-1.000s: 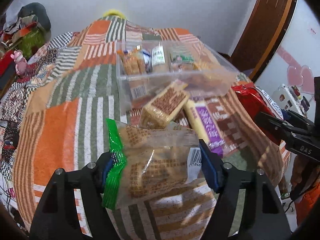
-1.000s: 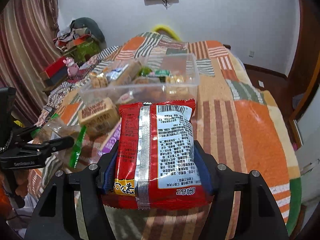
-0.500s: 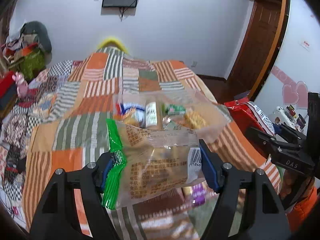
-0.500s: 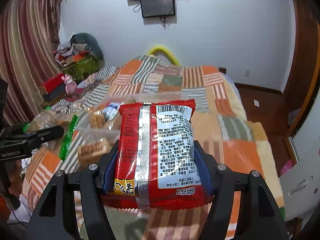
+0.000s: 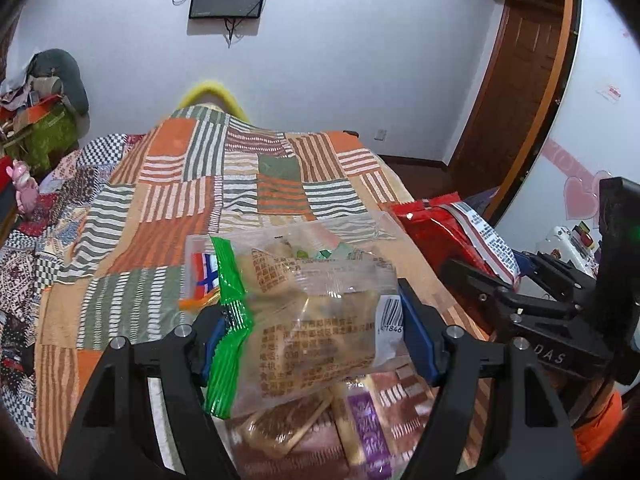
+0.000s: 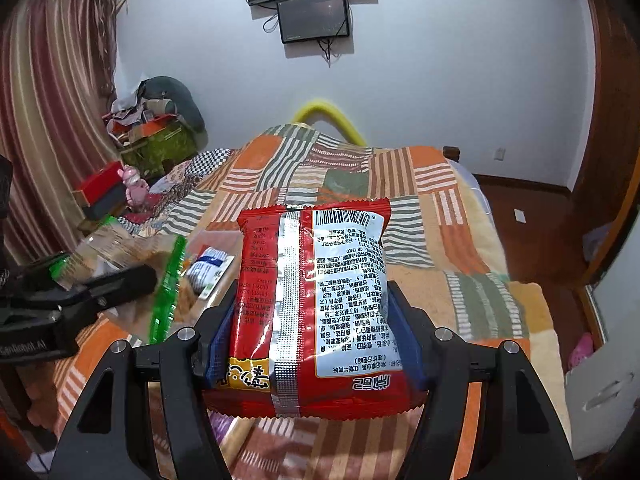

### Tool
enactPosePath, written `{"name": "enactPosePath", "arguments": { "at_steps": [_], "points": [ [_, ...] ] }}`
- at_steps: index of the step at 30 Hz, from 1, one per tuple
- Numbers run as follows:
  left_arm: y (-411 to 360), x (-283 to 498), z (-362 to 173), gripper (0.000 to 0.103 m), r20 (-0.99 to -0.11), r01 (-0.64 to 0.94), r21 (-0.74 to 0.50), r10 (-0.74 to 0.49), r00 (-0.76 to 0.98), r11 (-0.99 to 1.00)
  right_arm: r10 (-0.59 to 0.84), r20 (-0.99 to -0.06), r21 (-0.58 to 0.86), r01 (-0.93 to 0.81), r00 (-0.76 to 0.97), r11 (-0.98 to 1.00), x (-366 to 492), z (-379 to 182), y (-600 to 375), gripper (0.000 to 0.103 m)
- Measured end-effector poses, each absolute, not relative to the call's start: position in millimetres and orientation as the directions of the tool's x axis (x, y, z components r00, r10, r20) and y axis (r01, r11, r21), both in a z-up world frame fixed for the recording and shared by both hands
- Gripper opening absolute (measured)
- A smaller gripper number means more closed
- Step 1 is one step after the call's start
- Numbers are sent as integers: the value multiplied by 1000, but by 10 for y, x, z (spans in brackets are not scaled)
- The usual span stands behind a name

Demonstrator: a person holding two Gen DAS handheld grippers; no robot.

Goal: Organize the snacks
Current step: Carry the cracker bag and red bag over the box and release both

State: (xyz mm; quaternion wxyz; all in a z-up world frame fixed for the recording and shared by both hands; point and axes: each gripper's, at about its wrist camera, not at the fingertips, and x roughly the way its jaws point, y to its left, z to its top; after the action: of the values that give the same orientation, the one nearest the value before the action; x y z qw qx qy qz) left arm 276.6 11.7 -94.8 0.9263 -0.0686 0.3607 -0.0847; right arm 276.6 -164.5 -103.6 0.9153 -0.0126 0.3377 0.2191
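A clear bag of brown biscuits with a green edge (image 5: 304, 320) is clamped sideways in my left gripper (image 5: 316, 332), which is shut on it. Just behind and below the bag is the clear plastic bin (image 5: 360, 228) with several small snack packets inside. My right gripper (image 6: 312, 332) is shut on a red noodle packet (image 6: 312, 304), held upright with its barcode on top. In the left wrist view the right gripper (image 5: 500, 276) and its red packet (image 5: 436, 232) are at the right. In the right wrist view the left gripper (image 6: 80, 288) is at the left.
Under the left gripper a brown cracker pack (image 5: 280, 432) and a purple packet (image 5: 364, 428) lie on the patchwork blanket (image 5: 168, 216). A pink toy (image 6: 134, 188) and boxes sit at the bed's left side. A wooden door (image 5: 516, 92) is at the right and screens hang on the far wall.
Both grippers have risen and moved forward with their packets. The bin has slid down the view, now partly hidden behind the held bags. More of the far wall shows.
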Motion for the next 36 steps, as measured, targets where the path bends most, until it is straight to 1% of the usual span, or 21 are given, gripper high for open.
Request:
{"name": "enactPosePath", "arguments": {
  "at_steps": [8, 15, 19, 22, 28, 32, 36],
  "points": [
    [67, 3244, -1200, 72, -701, 87, -149, -167, 693, 985, 381, -662, 126, -405, 646, 906, 3062, -1239, -1560, 64],
    [84, 3533, -1346, 73, -721, 85, -127, -151, 676, 988, 367, -703, 134, -393, 609, 910, 3289, -1422, -1496, 64],
    [121, 3649, -1421, 73, -731, 79, -155, -168, 662, 985, 374, -719, 148, -397, 586, 906, 3406, -1453, -1503, 64],
    [142, 3674, -1452, 73, -728, 66, -164, -166, 665, 984, 362, -722, 129, -398, 590, 908, 3420, -1442, -1497, 64],
    [144, 3591, -1373, 78, -711, 70, -120, -135, 691, 990, 375, -721, 134, -414, 582, 901, 3409, -1419, -1458, 65],
    [160, 3518, -1285, 83, -700, 77, -121, -140, 701, 990, 391, -720, 154, -418, 573, 895, 3391, -1391, -1475, 66],
    [157, 3378, -1179, 83, -689, 98, -115, -151, 709, 988, 396, -719, 152, -427, 571, 891, 3320, -1336, -1470, 66]
  ]
}}
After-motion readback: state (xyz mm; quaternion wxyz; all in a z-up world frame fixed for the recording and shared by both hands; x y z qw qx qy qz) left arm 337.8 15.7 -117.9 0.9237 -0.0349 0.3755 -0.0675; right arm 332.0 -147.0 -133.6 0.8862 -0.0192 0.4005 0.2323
